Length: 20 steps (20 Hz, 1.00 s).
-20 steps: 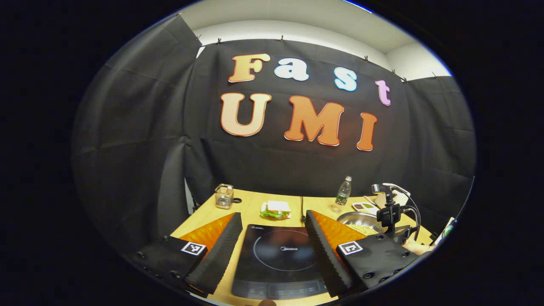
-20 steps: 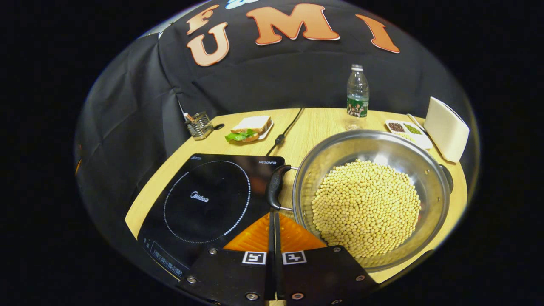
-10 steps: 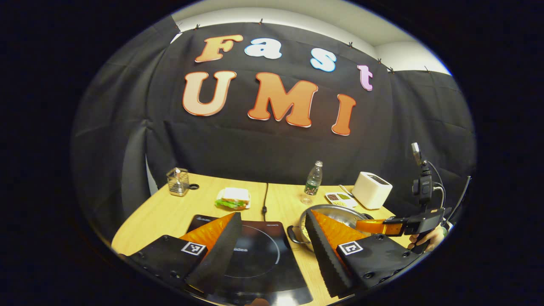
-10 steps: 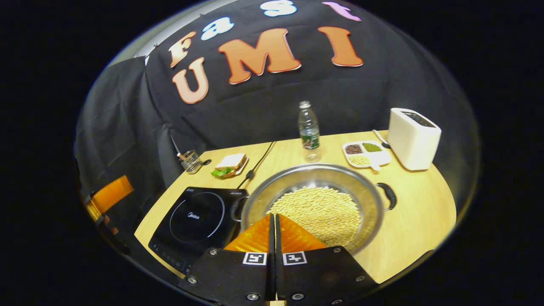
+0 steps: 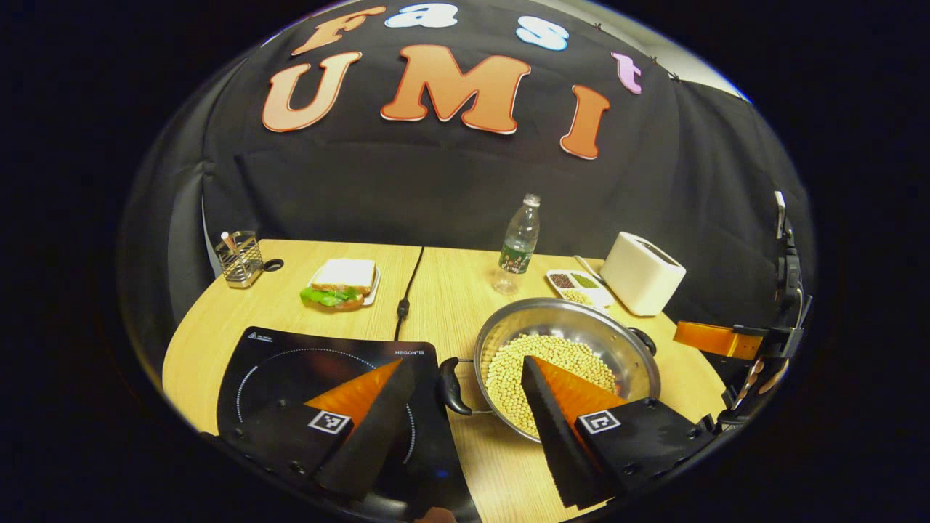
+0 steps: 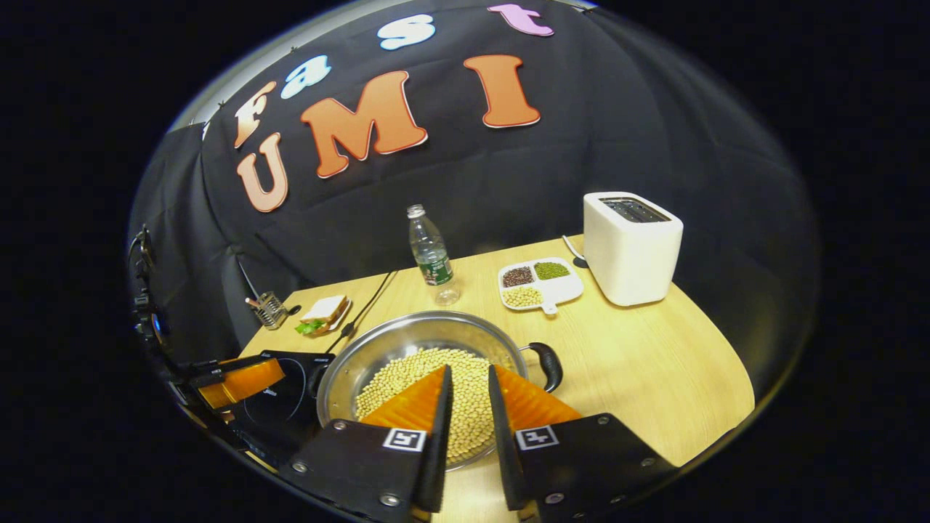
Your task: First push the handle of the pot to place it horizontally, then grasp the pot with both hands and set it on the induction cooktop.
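Back of the wooden table [image 6: 654, 378], a water bottle [image 6: 431, 254] stands upright at twelve o'clock. White toaster [image 6: 631, 247] sits at two o'clock, a divided dish [image 6: 540, 284] of grains just beside it. Sandwich [image 5: 340, 282] at ten o'clock, wire holder [image 5: 239, 258] further left at the table's edge.

Black cloth wall [image 5: 450, 196] enclosed the booth behind a light wood table [image 6: 654, 370], hanging in loose folds. A seam ran across the tabletop. A pale ceiling strip [image 5: 697, 65] showed above the cloth.
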{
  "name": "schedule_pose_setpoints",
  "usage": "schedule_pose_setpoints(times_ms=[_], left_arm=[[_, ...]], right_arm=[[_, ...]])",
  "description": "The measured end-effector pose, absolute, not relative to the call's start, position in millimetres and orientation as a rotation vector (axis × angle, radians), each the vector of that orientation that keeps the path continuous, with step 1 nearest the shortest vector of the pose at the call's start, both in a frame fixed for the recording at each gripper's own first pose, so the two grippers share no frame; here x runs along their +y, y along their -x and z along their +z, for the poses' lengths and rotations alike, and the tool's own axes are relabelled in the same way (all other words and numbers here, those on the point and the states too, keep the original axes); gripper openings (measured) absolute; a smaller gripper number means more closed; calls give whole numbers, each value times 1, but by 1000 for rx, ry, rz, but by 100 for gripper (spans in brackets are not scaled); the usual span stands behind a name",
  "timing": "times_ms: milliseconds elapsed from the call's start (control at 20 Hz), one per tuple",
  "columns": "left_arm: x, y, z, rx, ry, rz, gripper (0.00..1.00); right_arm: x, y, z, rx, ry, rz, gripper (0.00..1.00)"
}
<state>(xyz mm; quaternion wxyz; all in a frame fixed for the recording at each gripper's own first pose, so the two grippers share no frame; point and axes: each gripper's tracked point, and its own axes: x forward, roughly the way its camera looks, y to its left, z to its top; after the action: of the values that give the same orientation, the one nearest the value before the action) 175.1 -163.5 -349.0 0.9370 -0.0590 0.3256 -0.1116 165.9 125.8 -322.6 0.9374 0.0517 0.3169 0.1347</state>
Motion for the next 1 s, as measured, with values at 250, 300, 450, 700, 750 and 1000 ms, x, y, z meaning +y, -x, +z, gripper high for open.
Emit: schedule_pose_setpoints(times_ms=[250, 300, 450, 700, 750, 1000], left_arm=[[-163, -199, -386, 728, 94, -189, 98], [-163, -203, -391, 732, 96, -185, 99], [-161, -208, -402, 754, 86, -171, 98], [-164, -214, -415, 772, 59, -171, 98], [-162, -215, -417, 777, 51, -163, 98], [-167, -220, -431, 805, 57, -167, 99]], right_arm=[[106, -189, -346, 660, -70, 227, 70], [105, -194, -351, 662, -71, 221, 78], [102, -210, -371, 679, -41, 198, 95], [99, -223, -410, 745, 25, 171, 95], [100, -222, -416, 763, 21, 170, 95], [109, -227, -429, 807, -48, 185, 93]])
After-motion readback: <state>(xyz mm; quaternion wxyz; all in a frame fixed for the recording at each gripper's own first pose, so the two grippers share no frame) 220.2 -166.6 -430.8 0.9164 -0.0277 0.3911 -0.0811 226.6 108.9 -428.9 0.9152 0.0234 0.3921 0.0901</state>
